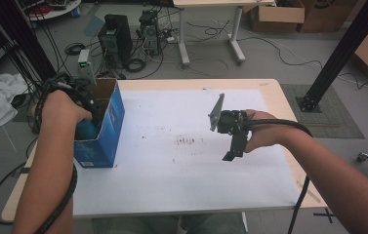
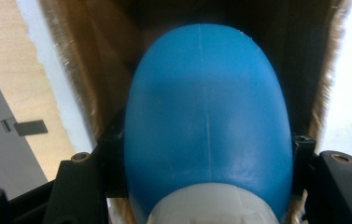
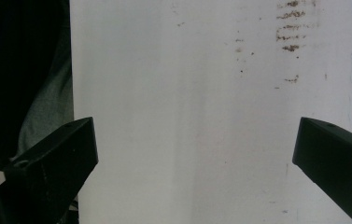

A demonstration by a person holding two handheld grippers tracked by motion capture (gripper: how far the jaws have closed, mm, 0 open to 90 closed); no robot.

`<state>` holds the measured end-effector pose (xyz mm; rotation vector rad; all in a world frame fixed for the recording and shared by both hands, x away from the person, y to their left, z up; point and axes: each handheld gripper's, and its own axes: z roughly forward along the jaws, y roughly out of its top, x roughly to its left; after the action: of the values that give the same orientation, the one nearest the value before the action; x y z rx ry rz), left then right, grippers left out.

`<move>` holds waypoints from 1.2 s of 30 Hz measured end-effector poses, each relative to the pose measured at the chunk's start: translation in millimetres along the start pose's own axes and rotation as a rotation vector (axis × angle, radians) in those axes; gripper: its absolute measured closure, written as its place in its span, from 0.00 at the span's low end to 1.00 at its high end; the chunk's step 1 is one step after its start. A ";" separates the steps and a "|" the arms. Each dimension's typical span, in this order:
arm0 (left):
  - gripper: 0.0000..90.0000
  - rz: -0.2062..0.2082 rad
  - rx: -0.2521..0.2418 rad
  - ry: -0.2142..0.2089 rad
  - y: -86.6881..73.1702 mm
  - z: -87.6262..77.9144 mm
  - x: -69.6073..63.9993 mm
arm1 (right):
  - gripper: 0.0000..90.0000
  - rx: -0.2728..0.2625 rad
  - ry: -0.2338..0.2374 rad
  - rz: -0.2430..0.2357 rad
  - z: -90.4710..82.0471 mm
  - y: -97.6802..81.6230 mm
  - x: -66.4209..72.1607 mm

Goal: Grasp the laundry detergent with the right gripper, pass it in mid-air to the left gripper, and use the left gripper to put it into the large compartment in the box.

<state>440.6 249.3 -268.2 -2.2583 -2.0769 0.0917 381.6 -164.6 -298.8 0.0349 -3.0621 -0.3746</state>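
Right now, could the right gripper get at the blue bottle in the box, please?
Probably not directly: the blue bottle sits down inside the blue box, clamped by the left gripper, whose hand fills the opening. The right gripper hangs open over the mat.

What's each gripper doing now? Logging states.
Left gripper: shut on the blue bottle, inside the blue box.
Right gripper: open, empty.

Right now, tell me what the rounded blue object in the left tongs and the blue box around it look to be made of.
Rounded blue object: probably moulded plastic with a smooth satin sheen; a fine seam line runs down its middle, and a white part sits at its near end. Open-topped blue box: cardboard, printed blue outside, raw brown inside, with fuzzy fibrous edges.
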 end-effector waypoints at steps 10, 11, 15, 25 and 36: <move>0.42 -0.007 -0.033 0.010 2.8 18.2 1.6 | 0.00 -0.004 0.000 0.006 -0.8 -2.4 0.0; 0.42 -0.005 -0.031 0.010 2.7 18.3 1.5 | 0.00 -0.004 0.000 0.009 -0.9 -2.8 0.2; 0.42 0.014 -0.052 0.013 1.4 19.4 1.3 | 0.00 -0.007 -0.001 0.008 -1.1 -3.2 0.3; 0.42 0.028 -0.101 0.001 -4.3 20.5 4.2 | 0.00 -0.015 -0.006 0.011 -3.5 -2.9 2.0; 0.40 0.037 -0.105 0.006 -4.6 20.7 2.0 | 0.00 -0.015 -0.011 0.008 -4.3 -0.4 3.5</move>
<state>434.3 251.9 -288.3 -2.3537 -2.0839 -0.0227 378.4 -166.2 -294.5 0.0204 -3.0687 -0.3987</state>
